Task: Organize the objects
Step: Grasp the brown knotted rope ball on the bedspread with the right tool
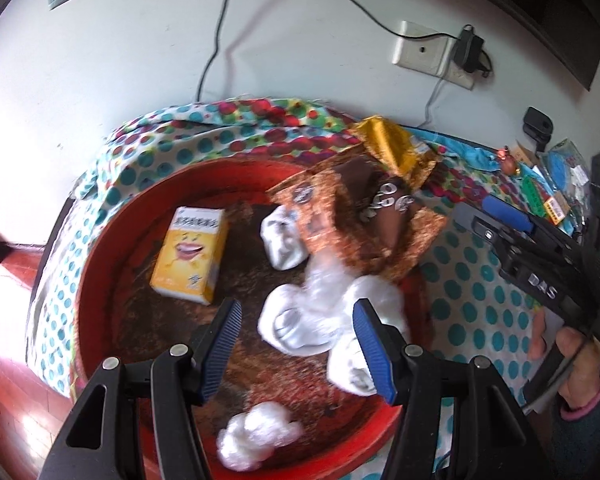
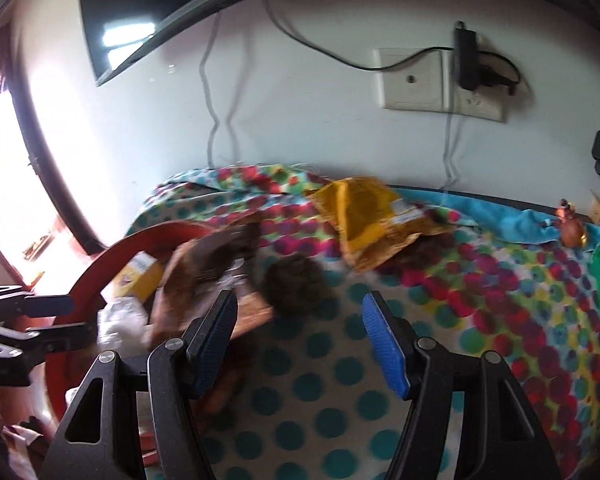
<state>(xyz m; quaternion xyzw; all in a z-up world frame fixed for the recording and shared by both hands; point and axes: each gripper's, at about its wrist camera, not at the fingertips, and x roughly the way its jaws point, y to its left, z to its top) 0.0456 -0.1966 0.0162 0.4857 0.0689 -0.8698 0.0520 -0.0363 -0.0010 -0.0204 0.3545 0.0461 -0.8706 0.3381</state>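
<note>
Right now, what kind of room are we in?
Probably a room in someone's home. A table wears a polka-dot cloth, a charger is plugged into a wall socket, and a red tray holds a yellow box.

Cloth (image 2: 440,300): white ground, teal dots near; red, magenta, yellow dots far. Tray (image 1: 100,280): red rim, mottled brown floor. Box (image 1: 190,254): yellow, cartoon smiling mouth, white top. Packet (image 1: 364,220): brown with coppery glitter. Foil bag (image 2: 364,216): gold-yellow. Socks (image 1: 296,324): white, grey patches. Gripper pads (image 1: 370,344): blue, ribbed.
</note>
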